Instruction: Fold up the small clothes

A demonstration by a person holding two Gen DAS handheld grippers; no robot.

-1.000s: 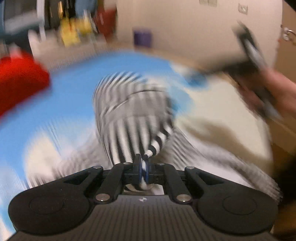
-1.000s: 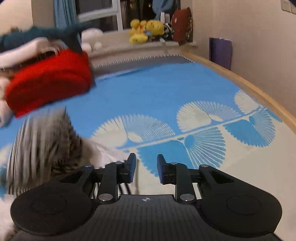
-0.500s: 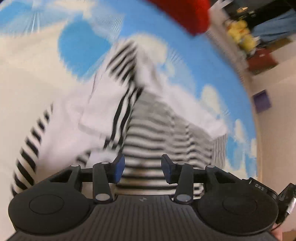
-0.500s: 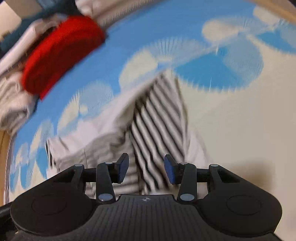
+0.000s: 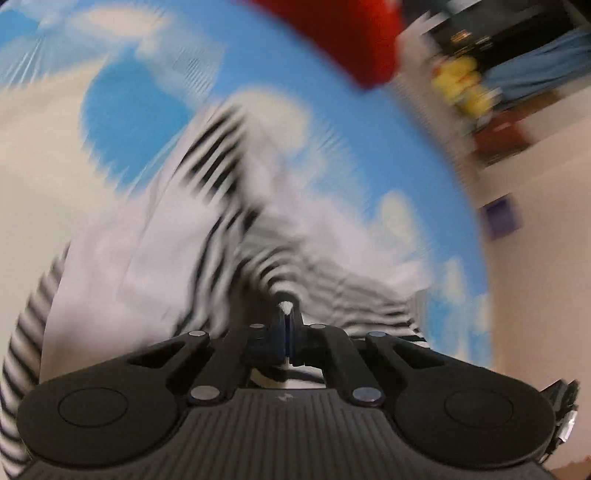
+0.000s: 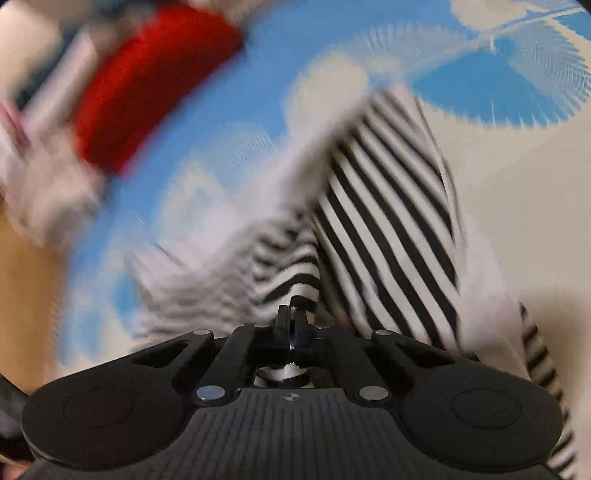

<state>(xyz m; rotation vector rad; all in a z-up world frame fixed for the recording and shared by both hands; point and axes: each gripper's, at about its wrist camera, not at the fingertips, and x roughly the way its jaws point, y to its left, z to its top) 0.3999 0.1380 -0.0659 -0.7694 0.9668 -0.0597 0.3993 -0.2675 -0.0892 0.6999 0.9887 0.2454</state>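
Note:
A small black-and-white striped garment [image 5: 221, 236] lies crumpled on the blue-and-cream mat [image 5: 258, 74]. My left gripper [image 5: 287, 317] is shut on a fold of its near edge. In the right wrist view the same striped garment [image 6: 388, 229] spreads ahead, and my right gripper [image 6: 293, 321] is shut on another part of its striped edge. Both views are blurred by motion.
A red folded cloth [image 6: 147, 81] lies at the far side of the mat, also in the left wrist view [image 5: 351, 33]. Pale clothes [image 6: 37, 166] are piled beside it. Yellow plush toys [image 5: 461, 88] and a purple box [image 5: 500, 218] stand by the wall.
Half a second ago both grippers were open over the striped garment. Now both have shut on its edge and the cloth bunches up at the fingertips.

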